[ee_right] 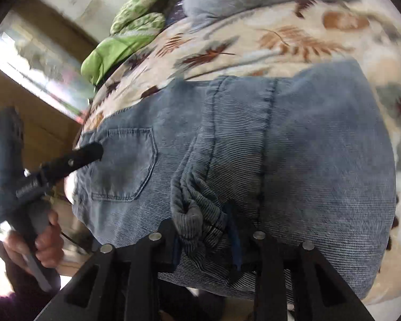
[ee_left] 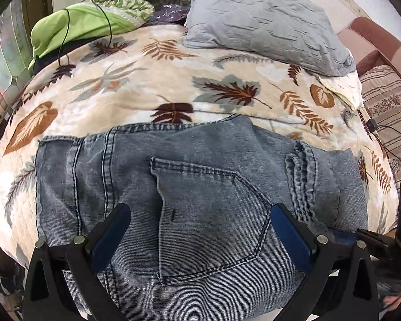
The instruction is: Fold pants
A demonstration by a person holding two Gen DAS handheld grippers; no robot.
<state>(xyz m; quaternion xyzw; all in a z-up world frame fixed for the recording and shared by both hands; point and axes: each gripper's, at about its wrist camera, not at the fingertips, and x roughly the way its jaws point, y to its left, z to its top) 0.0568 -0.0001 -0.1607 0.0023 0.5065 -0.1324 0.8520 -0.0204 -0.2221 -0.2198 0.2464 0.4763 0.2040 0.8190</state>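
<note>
The biggest worry is the leaf-print blanket (ee_left: 147, 80) I am working on: it is soft and quilted, so I judge that any drag across it could pull the whole bundle askew toward the bed's near edge. The pants (ee_left: 200, 160) are lying on that blanket at its near side, already doubled over, with the grey pillow (ee_left: 254, 21) and green bedding (ee_left: 80, 24) well beyond them. If I am pressing or tugging unevenly, the top layer could slide off the lower one and the fold would open again. Smaller still, a thick bunch of denim (ee_right: 197, 214) is gathering at the seam nearest me. Left like that, it would probably hold a lump in the next fold, and a finger could catch in it on the way out.

My right gripper (ee_right: 204, 240) is pointing down at a slant over the near edge, its jaws standing about half-wide with that bunch between them. The view is blurred, but the pads do not look to be pinching it. My left gripper (ee_left: 200, 230) is tilting steeply downward over the back pocket (ee_left: 214, 227), jaws wide and holding nothing. From the right wrist view my left hand (ee_right: 37, 240) is wrapping the handle low at the side, and one fingertip (ee_right: 93, 152) is showing against the pocket side of the jeans — touching or just above, I cannot tell.
</note>
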